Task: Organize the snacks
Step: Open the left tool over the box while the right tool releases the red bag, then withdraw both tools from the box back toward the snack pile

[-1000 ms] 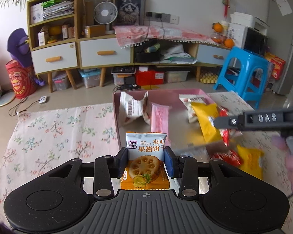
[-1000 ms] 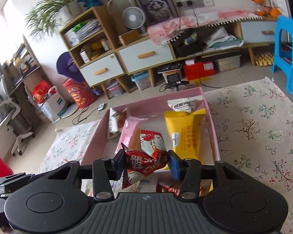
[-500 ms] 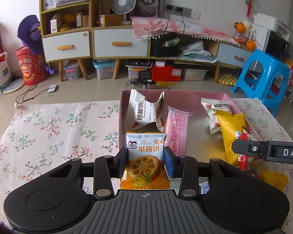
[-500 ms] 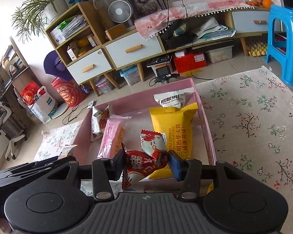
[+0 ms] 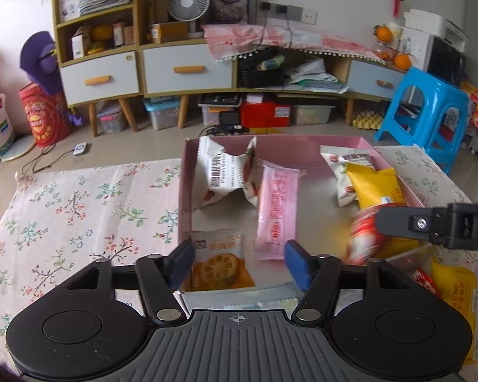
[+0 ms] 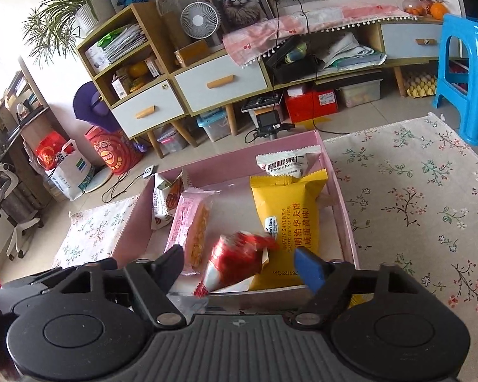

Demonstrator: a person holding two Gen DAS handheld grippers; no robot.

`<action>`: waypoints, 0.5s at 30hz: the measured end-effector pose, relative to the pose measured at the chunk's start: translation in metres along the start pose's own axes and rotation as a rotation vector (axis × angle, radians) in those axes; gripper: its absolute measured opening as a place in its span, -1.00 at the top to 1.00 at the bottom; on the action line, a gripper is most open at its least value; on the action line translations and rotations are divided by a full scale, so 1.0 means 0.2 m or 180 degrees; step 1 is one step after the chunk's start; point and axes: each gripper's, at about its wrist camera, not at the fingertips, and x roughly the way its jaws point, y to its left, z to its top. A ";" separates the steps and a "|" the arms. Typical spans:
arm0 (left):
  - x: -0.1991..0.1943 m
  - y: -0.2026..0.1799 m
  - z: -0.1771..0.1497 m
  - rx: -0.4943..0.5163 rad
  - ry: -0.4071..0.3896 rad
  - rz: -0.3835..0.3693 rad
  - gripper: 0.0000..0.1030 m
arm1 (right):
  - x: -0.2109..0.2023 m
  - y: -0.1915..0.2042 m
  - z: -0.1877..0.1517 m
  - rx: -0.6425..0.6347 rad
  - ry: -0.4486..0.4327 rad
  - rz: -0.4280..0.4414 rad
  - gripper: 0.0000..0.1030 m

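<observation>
Over pink box (image 5: 188, 191), my left gripper (image 5: 239, 262) jaws had just opened off jam biscuit pack (image 5: 220, 262); right gripper (image 6: 242, 267) likewise wide, red snack pack (image 6: 235, 262) loose between pads.

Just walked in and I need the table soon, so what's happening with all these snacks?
A person with a gripper in each hand is sorting snack packets into the pink box. Both jaws have just been opening. The left gripper has let go of the orange biscuit packet, now lying in the box's near corner. The right gripper has released the red packet, blurred as it drops beside the yellow packet.
</observation>
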 end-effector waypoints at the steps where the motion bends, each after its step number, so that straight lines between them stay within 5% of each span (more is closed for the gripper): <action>1: -0.01 -0.01 0.00 0.0034 -0.0003 0.0007 -0.35 | 0.00 0.00 0.00 -0.0002 0.0005 0.0000 -0.43; 15: -0.20 -0.02 -0.08 0.0195 -0.0113 -0.0068 -0.61 | -0.09 0.05 -0.04 -0.0257 -0.0014 -0.0067 -0.62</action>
